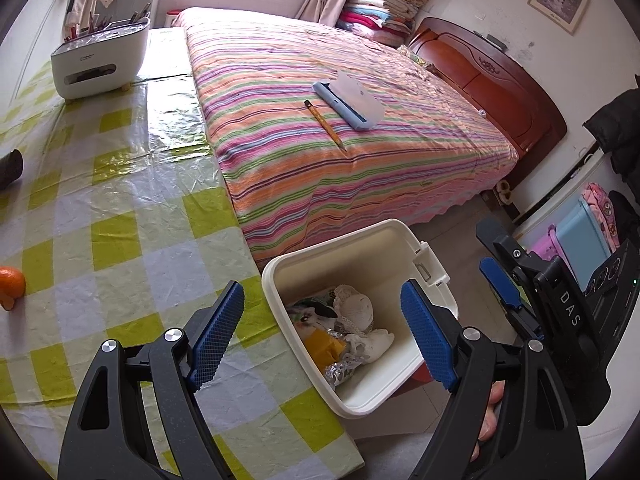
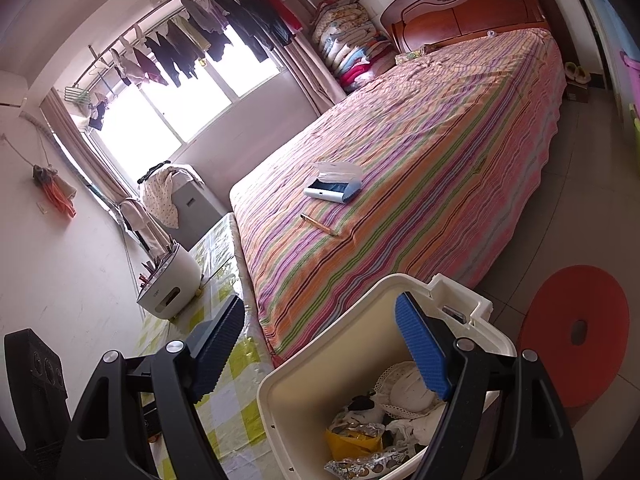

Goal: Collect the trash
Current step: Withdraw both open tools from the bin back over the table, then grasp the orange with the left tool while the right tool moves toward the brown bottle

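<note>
A green-and-white checked plastic tablecloth (image 1: 120, 208) meets a striped bed; only the left wrist view shows an orange fruit (image 1: 11, 285) on it, only the right a red round stool (image 2: 576, 344). The cream plastic bin (image 1: 296, 264) beside the table holds crumpled white paper, foil and yellow wrappers (image 1: 344, 332). The left gripper (image 1: 322, 336) and right gripper (image 2: 320, 344) hover over it with jaws wide, gripping nothing.

Trash (image 1: 340, 332) in bin (image 1: 360, 248) (beside table (image 1: 132, 208)).
</note>
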A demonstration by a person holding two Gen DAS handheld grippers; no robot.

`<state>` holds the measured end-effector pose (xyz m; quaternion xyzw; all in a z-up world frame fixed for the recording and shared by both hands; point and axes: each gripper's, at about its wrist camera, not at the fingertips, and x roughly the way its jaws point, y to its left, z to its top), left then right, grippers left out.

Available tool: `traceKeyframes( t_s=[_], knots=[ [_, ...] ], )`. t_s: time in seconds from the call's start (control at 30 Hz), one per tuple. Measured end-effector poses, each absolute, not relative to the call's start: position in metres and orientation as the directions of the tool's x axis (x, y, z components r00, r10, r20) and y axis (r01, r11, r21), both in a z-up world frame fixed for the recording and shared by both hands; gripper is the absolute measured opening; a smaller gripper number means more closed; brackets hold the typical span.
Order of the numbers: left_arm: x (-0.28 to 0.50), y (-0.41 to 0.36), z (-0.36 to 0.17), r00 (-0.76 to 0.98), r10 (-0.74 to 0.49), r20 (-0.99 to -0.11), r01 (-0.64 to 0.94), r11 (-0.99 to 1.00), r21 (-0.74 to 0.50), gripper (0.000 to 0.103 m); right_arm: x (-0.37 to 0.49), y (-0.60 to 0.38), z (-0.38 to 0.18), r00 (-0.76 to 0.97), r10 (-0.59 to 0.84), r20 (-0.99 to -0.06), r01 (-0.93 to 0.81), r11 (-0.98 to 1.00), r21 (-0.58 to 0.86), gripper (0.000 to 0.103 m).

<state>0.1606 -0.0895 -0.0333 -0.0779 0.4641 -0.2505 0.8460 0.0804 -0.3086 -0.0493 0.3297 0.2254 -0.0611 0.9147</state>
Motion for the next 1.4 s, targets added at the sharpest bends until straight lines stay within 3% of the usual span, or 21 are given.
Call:
traceKeyframes(
  t_s=[0.27, 0.57, 0.9, 1.33, 1.4],
  knots=[
    [0.174, -0.027, -0.027, 0.512, -0.443, -0.736, 0.183, 0.893, -0.410, 0.080, 0.091, -0.267, -0.037, 0.891, 0.137, -0.433, 0.130, 0.837, 0.532, 0.076],
    [0.180, 0.054, -0.032, 0.579, -0.238, -0.780, -0.003, 0.956, -0.294, 0.080, 0.106, -0.221, -0.035, 0.849, 0.271, -0.453, 0.011, 0.848, 0.529, 0.076],
    [0.192, 0.142, -0.048, 0.571, -0.128, -0.811, -0.136, 0.960, -0.247, 0.079, 0.111, -0.170, -0.031, 0.808, 0.352, -0.473, -0.094, 0.869, 0.486, 0.076],
    [0.222, 0.160, -0.089, 0.479, 0.017, -0.877, -0.181, 0.980, -0.080, 0.078, 0.099, -0.123, -0.016, 0.784, 0.452, -0.426, -0.223, 0.845, 0.487, 0.076],
    [0.227, 0.159, -0.093, 0.466, 0.023, -0.885, -0.173, 0.983, -0.066, 0.073, 0.097, -0.120, -0.015, 0.778, 0.462, -0.426, -0.237, 0.843, 0.483, 0.076]
  ],
)
